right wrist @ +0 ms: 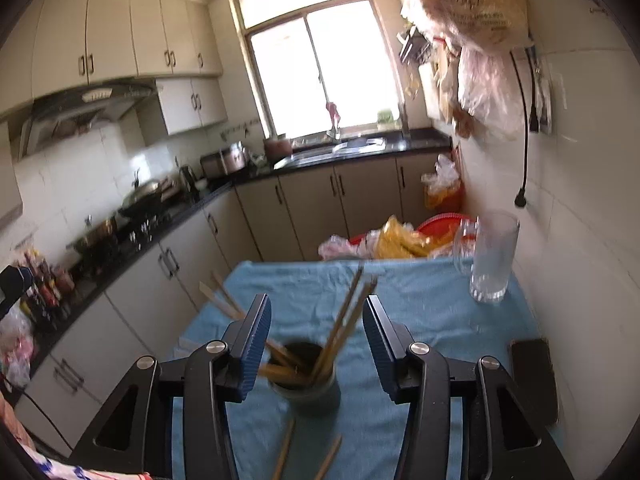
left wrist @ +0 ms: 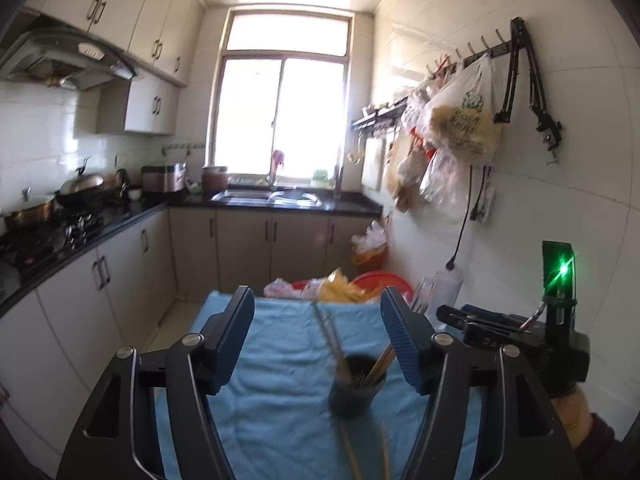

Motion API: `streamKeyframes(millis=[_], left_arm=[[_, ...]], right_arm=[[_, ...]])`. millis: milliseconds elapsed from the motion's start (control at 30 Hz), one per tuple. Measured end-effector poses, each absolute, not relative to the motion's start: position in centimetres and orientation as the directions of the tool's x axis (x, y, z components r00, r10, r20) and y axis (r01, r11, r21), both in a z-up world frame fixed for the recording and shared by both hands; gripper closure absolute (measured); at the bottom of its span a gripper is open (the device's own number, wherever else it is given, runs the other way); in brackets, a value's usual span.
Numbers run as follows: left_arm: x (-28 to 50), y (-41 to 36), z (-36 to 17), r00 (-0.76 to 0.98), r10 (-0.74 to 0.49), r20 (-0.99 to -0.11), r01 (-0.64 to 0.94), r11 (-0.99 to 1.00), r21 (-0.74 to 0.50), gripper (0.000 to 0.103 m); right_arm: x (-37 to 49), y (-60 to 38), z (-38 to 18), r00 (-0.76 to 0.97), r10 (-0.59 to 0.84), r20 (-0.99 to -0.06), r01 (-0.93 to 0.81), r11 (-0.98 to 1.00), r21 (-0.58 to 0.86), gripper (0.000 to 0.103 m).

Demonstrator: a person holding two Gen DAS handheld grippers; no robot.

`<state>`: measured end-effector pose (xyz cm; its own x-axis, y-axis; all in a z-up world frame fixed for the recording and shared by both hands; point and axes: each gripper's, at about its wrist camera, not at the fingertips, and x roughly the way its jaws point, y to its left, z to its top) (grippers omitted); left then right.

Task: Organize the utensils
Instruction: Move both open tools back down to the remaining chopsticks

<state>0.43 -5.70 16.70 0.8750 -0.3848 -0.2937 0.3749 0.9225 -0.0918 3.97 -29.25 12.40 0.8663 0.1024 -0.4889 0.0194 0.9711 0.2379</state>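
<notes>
A dark utensil cup (left wrist: 354, 386) stands on the blue towel (left wrist: 280, 360) with several chopsticks (left wrist: 382, 364) and thin metal utensils (left wrist: 330, 330) leaning out of it. My left gripper (left wrist: 318, 328) is open and empty, above and behind the cup. In the right wrist view the same cup (right wrist: 306, 380) holds several wooden chopsticks (right wrist: 346, 320). My right gripper (right wrist: 316, 334) is open and empty, its jaws on either side of the cup's top. Loose chopsticks (right wrist: 304, 454) lie on the towel (right wrist: 420, 300) in front of the cup, and others (right wrist: 220, 296) stick out at its left edge.
A tall clear glass (right wrist: 494, 258) stands at the towel's far right by the tiled wall. A black flat object (right wrist: 534, 376) lies at the right edge. Plastic bags and a red basin (right wrist: 400, 238) sit beyond the table. Kitchen counter (right wrist: 140, 232) runs along the left.
</notes>
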Motion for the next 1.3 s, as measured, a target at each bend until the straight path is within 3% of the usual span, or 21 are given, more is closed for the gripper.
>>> streamKeyframes(millis=[367,533,667,867,1167,1300], left_arm=[[0.3,-1.5,9.0,0.825,-0.337,-0.453,0.29,0.941,-0.172,0.039],[1.0,-0.7,7.3,0.82,-0.316,-0.476,0.264,0.948,-0.175,0.039],[1.7,-0.1,6.8,0.818,-0.32,-0.478,0.258,0.947,-0.193,0.039],[2.3,-0.1,6.1,0.81,-0.328,-0.486,0.267,0.944,-0.193,0.039],[2.6,0.8,5.2,0.794,-0.331,-0.51,0.244,0.942,-0.231,0.039],[2.4,1.0,4.6,0.79,-0.319,-0.523,0.229,0.945,-0.232,0.039]], right_arm=[[7.9,-20.3,5.8,0.627,0.391,-0.674,-0.339,0.916,0.216,0.052],[11.4,-17.0,4.8,0.62,0.333,-0.711,-0.379,0.92,0.101,0.052],[13.8,-16.2,6.0,0.697,0.213,-0.684,-0.332,0.942,-0.046,0.052],[15.8,-16.8,9.5,0.787,0.117,-0.606,-0.247,0.959,-0.136,0.048],[10.8,-20.1,13.3,0.832,0.201,-0.516,-0.219,0.975,0.027,0.04],[5.9,-21.7,11.9,0.833,0.21,-0.512,-0.204,0.977,0.068,0.03]])
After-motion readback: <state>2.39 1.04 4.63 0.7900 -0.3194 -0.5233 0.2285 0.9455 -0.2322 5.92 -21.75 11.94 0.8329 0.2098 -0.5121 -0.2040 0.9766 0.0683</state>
